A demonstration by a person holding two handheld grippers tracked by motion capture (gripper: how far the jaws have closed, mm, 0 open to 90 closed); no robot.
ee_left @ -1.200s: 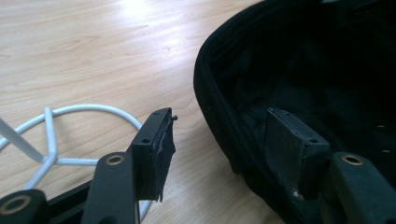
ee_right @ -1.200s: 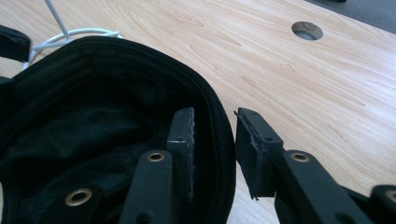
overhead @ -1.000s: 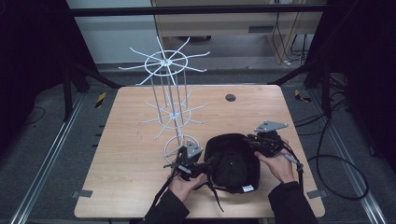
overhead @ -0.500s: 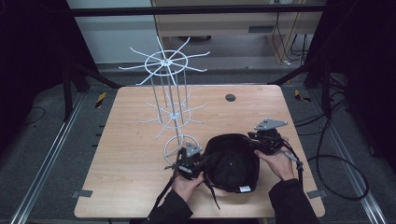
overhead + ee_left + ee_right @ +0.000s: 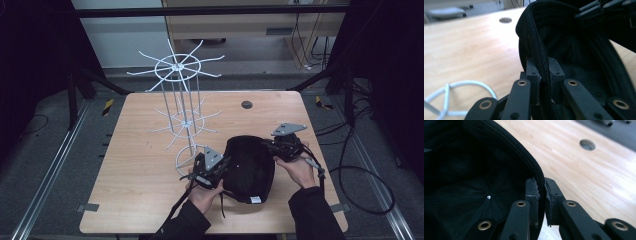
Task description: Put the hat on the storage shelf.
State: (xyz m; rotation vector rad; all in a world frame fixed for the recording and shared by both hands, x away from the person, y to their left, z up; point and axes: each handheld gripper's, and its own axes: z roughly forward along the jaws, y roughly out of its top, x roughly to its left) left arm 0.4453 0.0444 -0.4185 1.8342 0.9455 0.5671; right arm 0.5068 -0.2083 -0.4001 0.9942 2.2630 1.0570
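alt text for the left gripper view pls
The left gripper is shut on the rim of a black cap, seen from just behind its black jaws. Beyond lies a light wooden table with a round hole; a white wire ring sits lower left.

Both claws have just been closing on the black cap (image 5: pixel 248 170). The left claw (image 5: pixel 543 75) — open a second ago — now pinches the cap's rim between its pads, and that edge has come up off the worktop (image 5: pixel 150 200). The right claw (image 5: pixel 541 192) has closed further, the opposite rim between its pads.
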